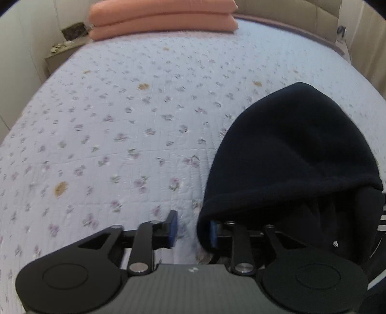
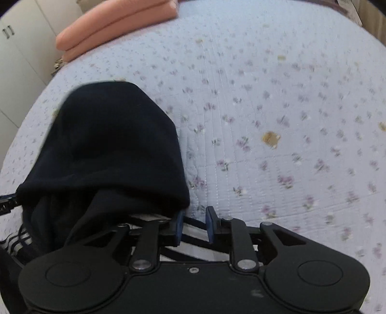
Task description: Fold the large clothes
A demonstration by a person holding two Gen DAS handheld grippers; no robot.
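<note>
A dark navy hooded garment lies on the bed, its hood (image 1: pixel 296 145) spread flat towards the pillows; it also shows in the right wrist view (image 2: pixel 108 145). A black-and-white striped part (image 2: pixel 193 246) shows under it near the front edge. My left gripper (image 1: pixel 193 227) is open at the hood's left base, its right finger (image 1: pixel 213 231) tucked under the dark cloth. My right gripper (image 2: pixel 194 223) is open at the hood's right base, over the striped cloth, with its left finger (image 2: pixel 178 224) against the hood's edge. Neither holds anything.
The bed has a pale lilac floral quilt (image 1: pixel 120 120) with a few brown spots (image 2: pixel 271 139). Folded salmon-pink bedding (image 1: pixel 164 19) lies at the head of the bed. A bedside table (image 1: pixel 62 50) stands at the left, with white cupboards (image 2: pixel 17 60) behind.
</note>
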